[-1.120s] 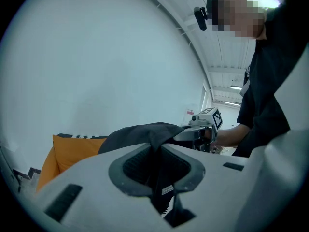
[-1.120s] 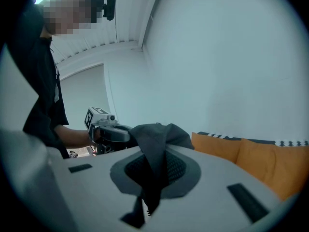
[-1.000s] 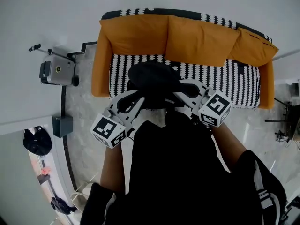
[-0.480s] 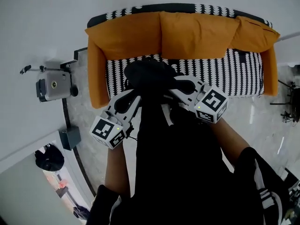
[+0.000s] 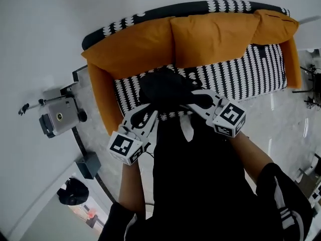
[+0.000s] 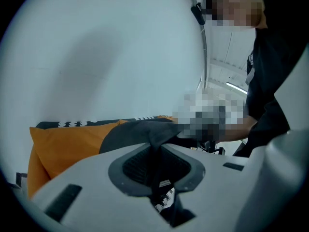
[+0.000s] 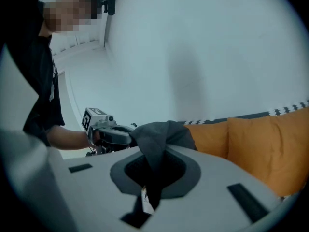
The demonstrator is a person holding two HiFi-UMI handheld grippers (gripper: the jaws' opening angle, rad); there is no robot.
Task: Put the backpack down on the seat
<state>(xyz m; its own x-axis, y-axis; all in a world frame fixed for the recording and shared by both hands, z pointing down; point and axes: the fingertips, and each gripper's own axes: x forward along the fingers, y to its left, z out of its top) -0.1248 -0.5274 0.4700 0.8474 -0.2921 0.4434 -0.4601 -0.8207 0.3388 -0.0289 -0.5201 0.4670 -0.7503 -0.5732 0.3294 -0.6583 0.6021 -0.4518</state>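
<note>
Backpack: the black fabric backpack point(image 5: 165, 87) hangs between both tongs over the left part of the black-and-white patterned seat point(image 5: 251, 69) of the orange sofa point(image 5: 100, 92). No view shows whether it rests on the seat.
Left tongs: the left tongs point(image 6: 157, 151) are clenched on a fold of the backpack's black fabric, which rises from between the jaws.
Right tongs: the right tongs point(image 7: 153, 166) grasp another dark fold of the backpack.
Head view alone: it shows the whole sofa with its orange back cushions point(image 5: 210, 39), and a grey box-shaped device point(image 5: 57, 117) on the pale floor point(image 5: 281, 114) beside the sofa's arm.
Left gripper view alone: the pinched fabric up close, with one orange cushion behind it.
Right gripper view alone: the left tongs' marker cube point(image 7: 93, 117) beyond the backpack, with a bare forearm point(image 7: 67, 138) behind it.
</note>
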